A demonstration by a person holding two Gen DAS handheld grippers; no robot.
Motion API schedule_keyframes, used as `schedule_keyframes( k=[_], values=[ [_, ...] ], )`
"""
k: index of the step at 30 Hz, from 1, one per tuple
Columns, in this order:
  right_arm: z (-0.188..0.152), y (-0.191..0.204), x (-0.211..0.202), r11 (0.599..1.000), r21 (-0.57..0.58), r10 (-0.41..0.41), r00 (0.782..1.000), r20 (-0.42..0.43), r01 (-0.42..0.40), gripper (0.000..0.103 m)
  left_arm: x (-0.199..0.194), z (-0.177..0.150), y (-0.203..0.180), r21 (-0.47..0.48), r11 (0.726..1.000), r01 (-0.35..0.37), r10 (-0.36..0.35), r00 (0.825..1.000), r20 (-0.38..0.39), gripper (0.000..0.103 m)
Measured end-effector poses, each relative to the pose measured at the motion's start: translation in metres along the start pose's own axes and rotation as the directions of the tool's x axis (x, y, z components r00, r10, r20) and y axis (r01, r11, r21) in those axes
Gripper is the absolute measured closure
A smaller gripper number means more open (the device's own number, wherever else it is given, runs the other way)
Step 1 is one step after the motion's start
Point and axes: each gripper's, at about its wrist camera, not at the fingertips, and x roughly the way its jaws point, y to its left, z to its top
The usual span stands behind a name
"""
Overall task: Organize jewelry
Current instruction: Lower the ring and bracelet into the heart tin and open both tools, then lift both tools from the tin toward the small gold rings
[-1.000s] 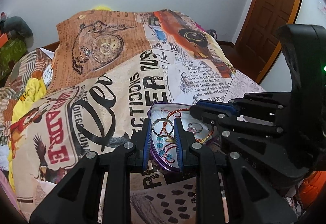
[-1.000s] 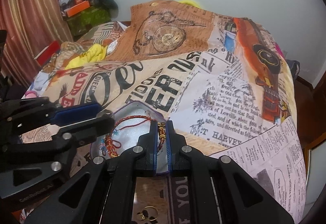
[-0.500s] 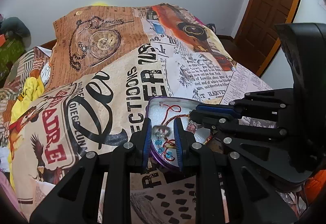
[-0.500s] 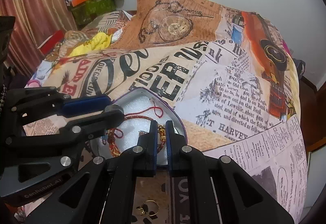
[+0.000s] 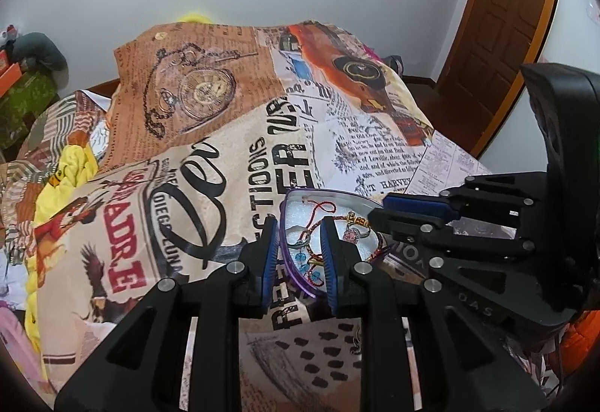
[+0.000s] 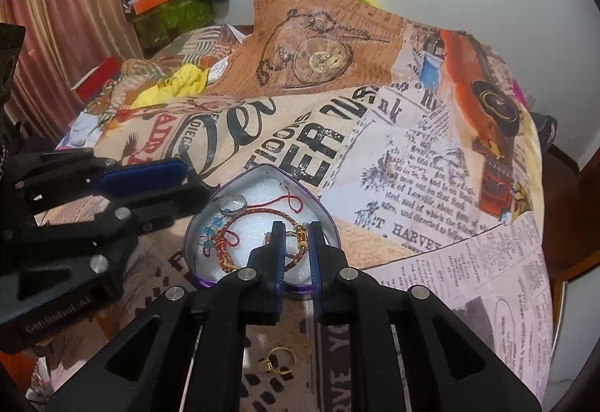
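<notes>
A purple heart-shaped tin [image 6: 262,170] with white foam lies on the printed bedspread. Inside it lie a red and gold cord bracelet [image 6: 258,215], a silver ring [image 6: 232,204] and blue beads [image 6: 208,233]. My right gripper [image 6: 294,232] is open just above the bracelet, empty. My left gripper [image 5: 300,239] is open at the tin's left rim [image 5: 290,263], with the silver ring [image 5: 298,237] lying between its fingers. A pink-stone ring [image 5: 354,233] lies in the tin. A gold ring [image 6: 279,361] lies on the bedspread below the right gripper.
The bedspread [image 6: 375,149] covers the whole bed. Yellow cloth [image 5: 67,164] is bunched at the left. A brown door [image 5: 506,18] stands at the right. Boxes and clutter [image 6: 168,6] sit by the curtain at the far left.
My right gripper has opened and let go of the cord bracelet, which now lies in the tin. Both grippers have drawn back slightly from the tin.
</notes>
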Motion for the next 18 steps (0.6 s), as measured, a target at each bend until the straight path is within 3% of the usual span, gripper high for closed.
schedule_keyframes(
  k=[4, 8, 18],
  values=[
    [-0.002, 0.003, -0.013, 1.000, -0.004, -0.012, 1.000, 0.019, 0.013, 0.083, -0.016, -0.001, 0.001, -0.008, 1.000, -0.010, 0.010, 1.000, 0.019, 0.074],
    [-0.004, 0.006, -0.027, 1.000, -0.002, -0.025, 0.999, 0.048, 0.026, 0.068, -0.032, -0.005, -0.001, -0.006, 1.000, -0.019, 0.019, 0.999, 0.038, 0.072],
    [-0.017, 0.013, -0.055, 0.999, 0.006, -0.044, 0.996, 0.074, 0.043, 0.067, -0.061, -0.015, -0.009, 0.001, 1.000, -0.027, 0.027, 0.998, 0.065, 0.061]
  ],
)
